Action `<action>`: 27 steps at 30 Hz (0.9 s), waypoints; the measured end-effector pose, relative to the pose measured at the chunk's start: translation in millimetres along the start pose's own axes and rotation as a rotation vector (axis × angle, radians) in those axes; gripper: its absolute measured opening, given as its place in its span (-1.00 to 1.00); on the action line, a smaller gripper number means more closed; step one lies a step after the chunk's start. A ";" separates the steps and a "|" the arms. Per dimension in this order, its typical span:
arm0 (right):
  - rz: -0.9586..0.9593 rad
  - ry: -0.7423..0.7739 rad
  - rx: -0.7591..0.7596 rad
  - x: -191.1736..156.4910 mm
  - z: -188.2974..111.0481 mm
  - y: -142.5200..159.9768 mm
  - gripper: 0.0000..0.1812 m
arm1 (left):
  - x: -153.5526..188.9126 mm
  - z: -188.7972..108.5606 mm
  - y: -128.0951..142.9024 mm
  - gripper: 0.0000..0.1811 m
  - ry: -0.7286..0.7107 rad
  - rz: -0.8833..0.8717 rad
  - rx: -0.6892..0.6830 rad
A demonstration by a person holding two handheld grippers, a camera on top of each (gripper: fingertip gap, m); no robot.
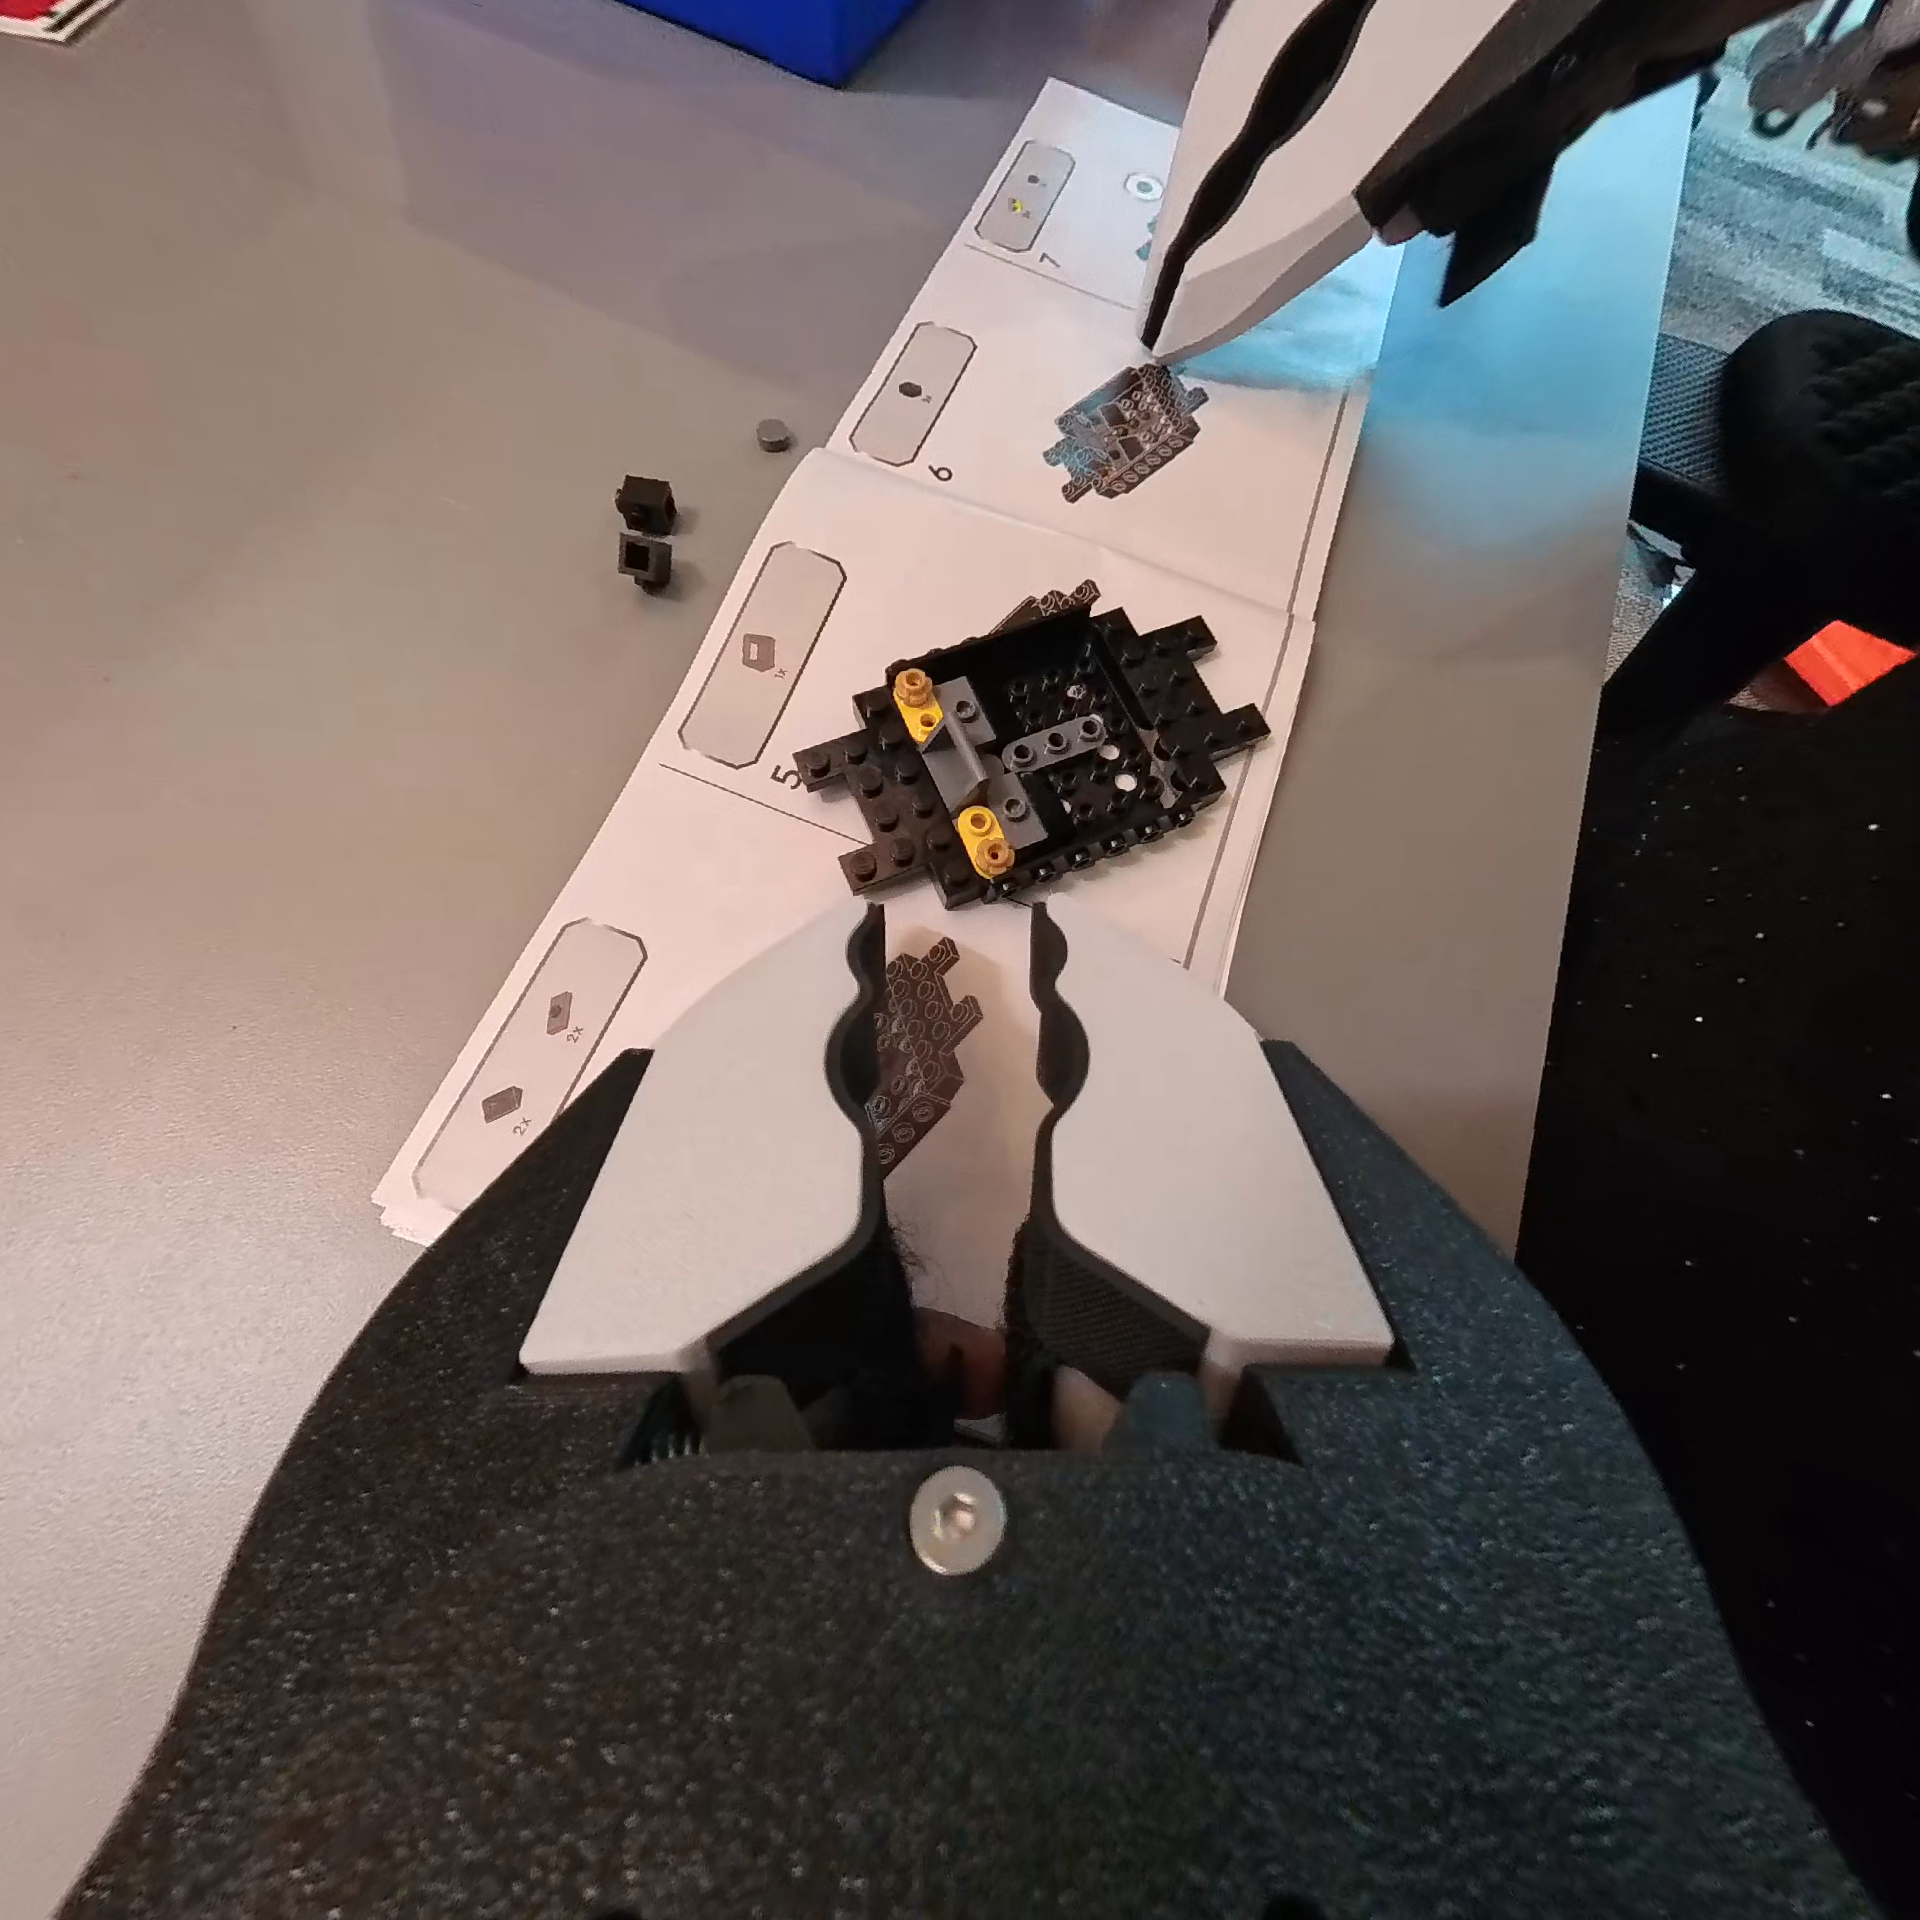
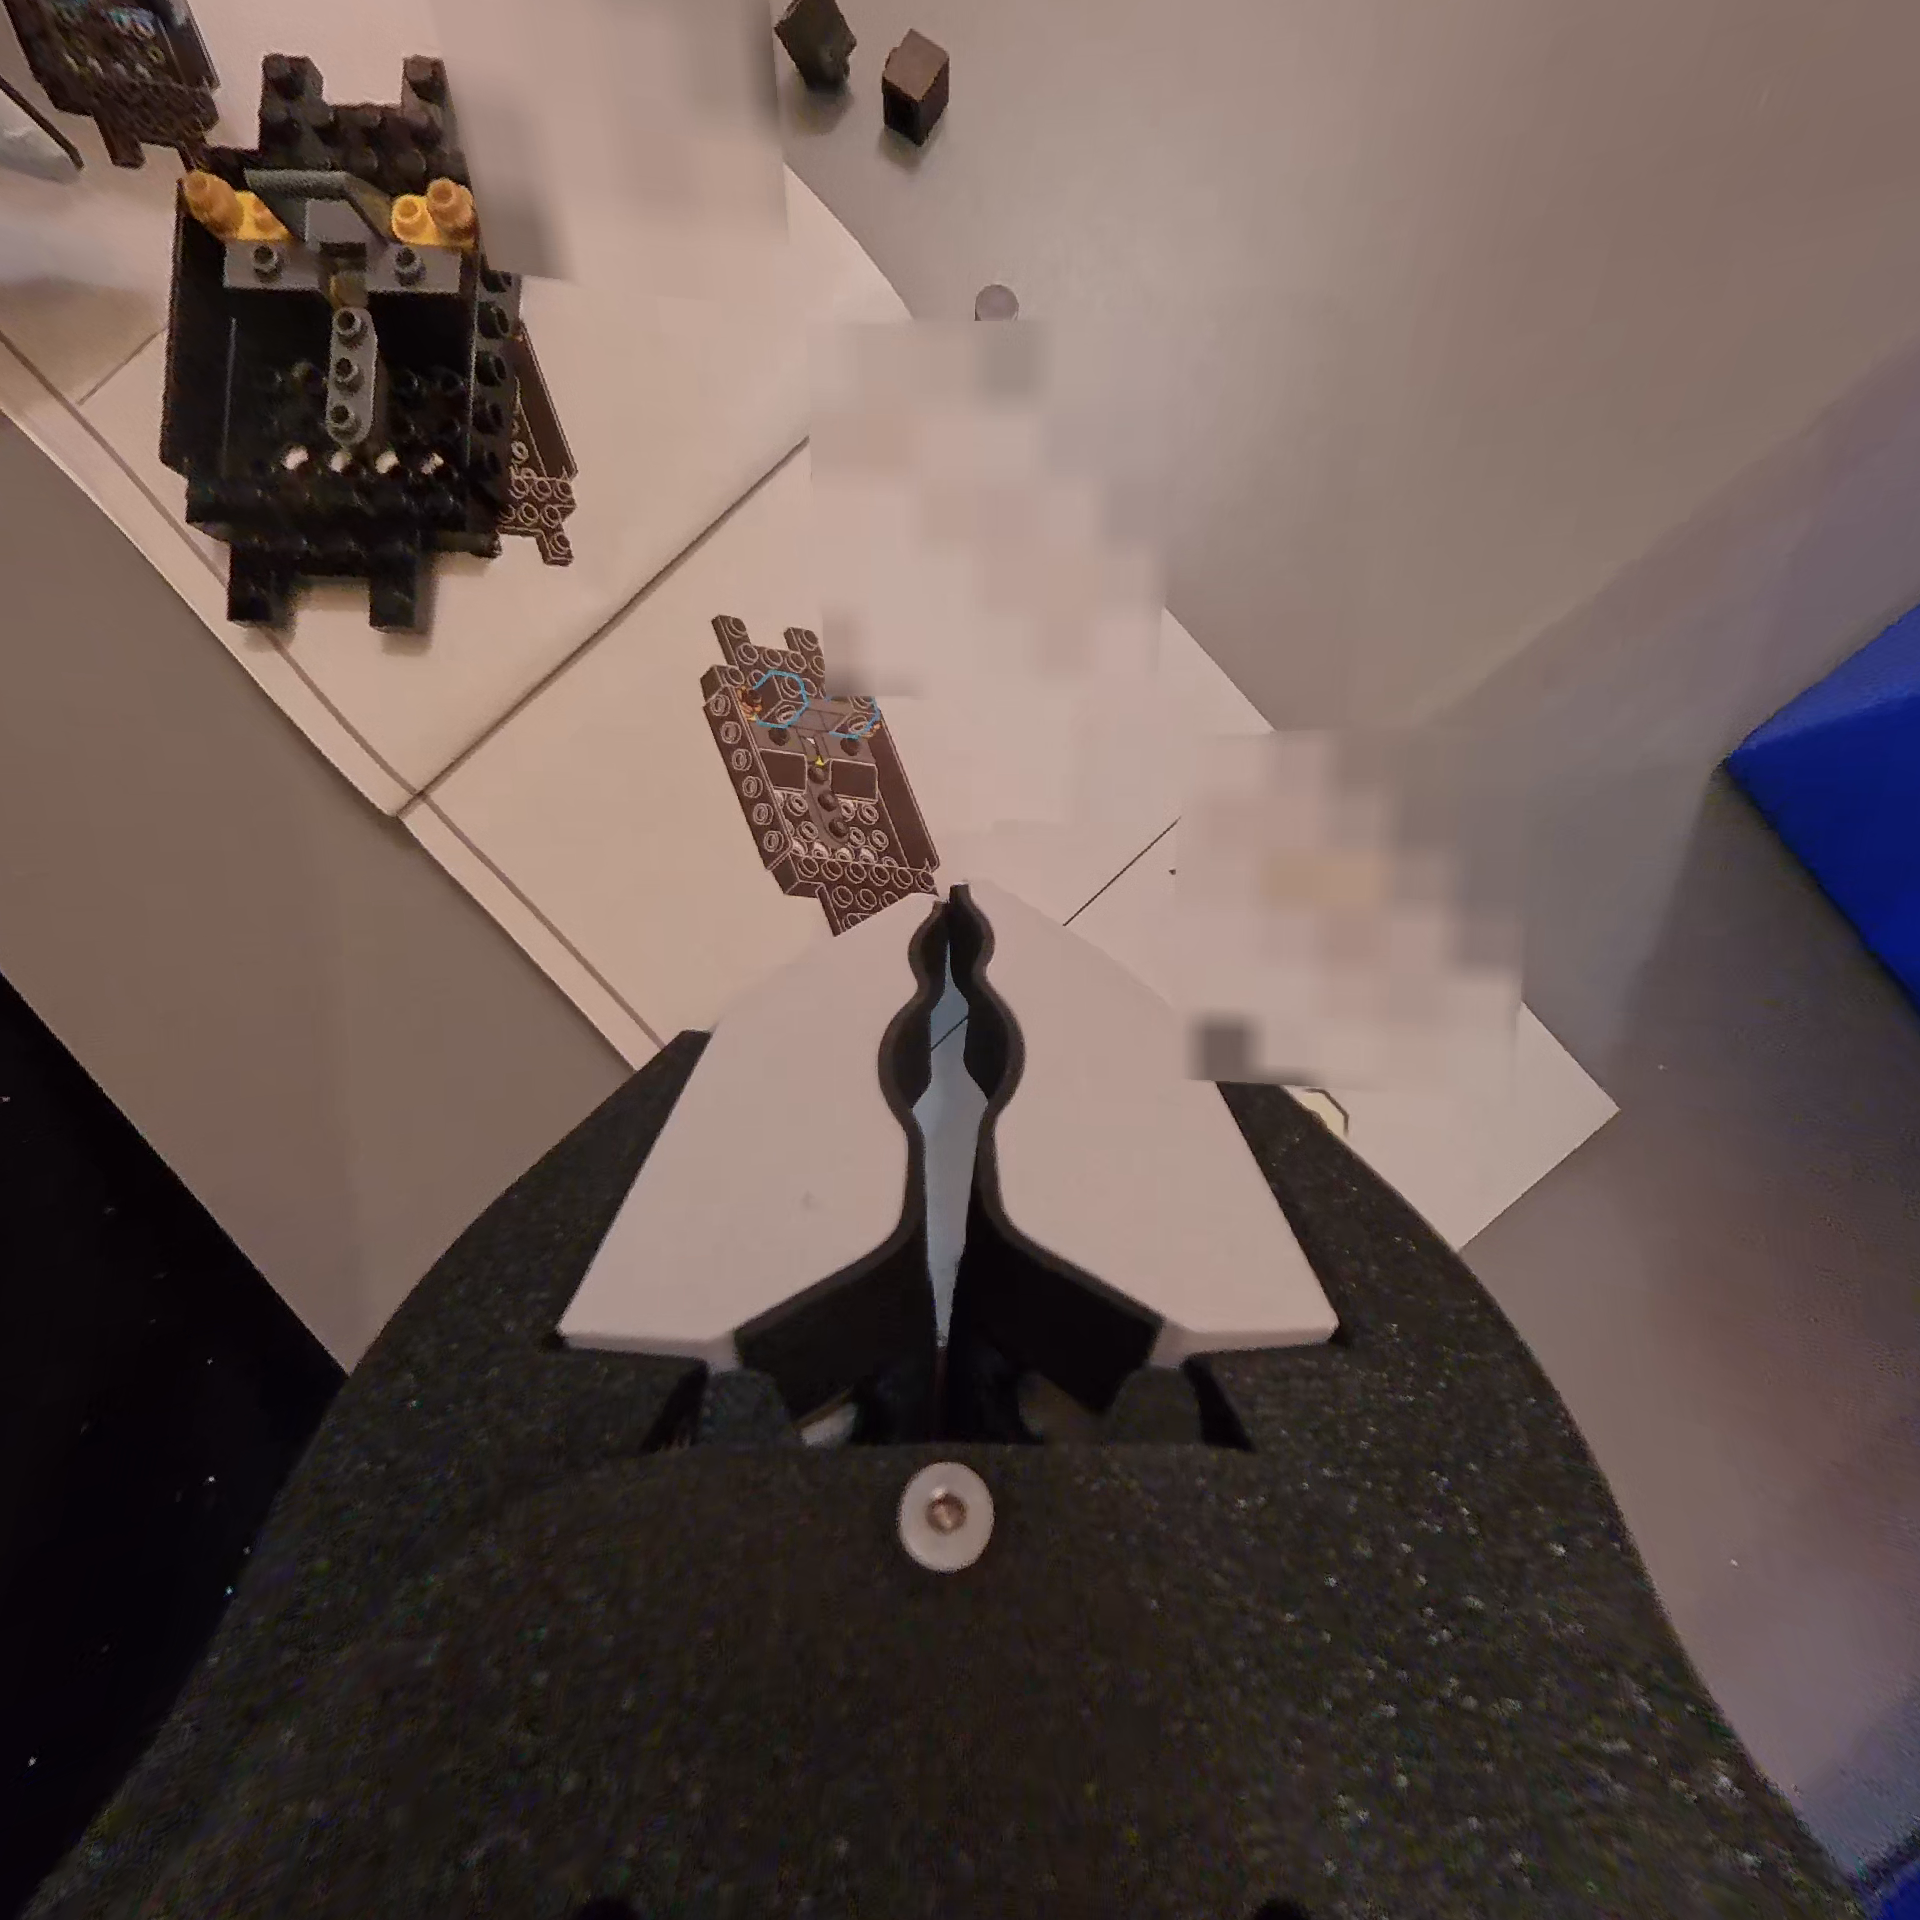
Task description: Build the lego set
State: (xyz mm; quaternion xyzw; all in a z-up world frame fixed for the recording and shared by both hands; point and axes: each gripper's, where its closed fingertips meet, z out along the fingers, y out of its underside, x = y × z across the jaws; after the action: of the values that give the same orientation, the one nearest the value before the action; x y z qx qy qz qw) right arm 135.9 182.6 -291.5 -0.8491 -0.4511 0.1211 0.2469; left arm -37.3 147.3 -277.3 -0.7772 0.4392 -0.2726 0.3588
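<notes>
Left gripper [image 1: 956, 914] fingers parted, empty, model [image 1: 1039, 758] at twelve o'clock near table [image 1: 312, 416] edge, right gripper [image 2: 954, 894] fingertips pressed together, bare tabletop at one o'clock, chair [image 1: 1745, 935] only in left view

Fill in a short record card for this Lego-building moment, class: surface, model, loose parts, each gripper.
Surface: grey table with the instruction sheet near its edge
Model: black Lego build with yellow and grey parts, resting on the sheet
Loose parts: two small black bricks and a grey round piece on the table, beside the sheet
Left gripper: open, empty, close to the model
Right gripper: shut, empty, tip at the sheet
</notes>
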 end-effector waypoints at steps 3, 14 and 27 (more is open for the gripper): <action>-0.051 0.003 -0.033 2.8 -0.9 -4.1 -0.91 | 0.2 0.0 0.0 -0.71 0.002 0.000 0.000; -0.039 -0.141 0.164 6.3 35.1 -80.2 -0.83 | 0.6 -0.6 -1.0 -0.72 0.011 -0.006 0.008; -0.498 -0.160 0.094 -7.5 70.3 -123.2 -0.82 | 1.4 -2.0 -2.8 -0.72 0.027 -0.015 0.022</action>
State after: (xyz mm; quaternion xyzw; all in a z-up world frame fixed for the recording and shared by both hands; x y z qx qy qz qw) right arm 14.6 256.2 -286.2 -0.6871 -0.6582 0.1442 0.2719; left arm -36.8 146.5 -273.8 -0.7727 0.4353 -0.2906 0.3592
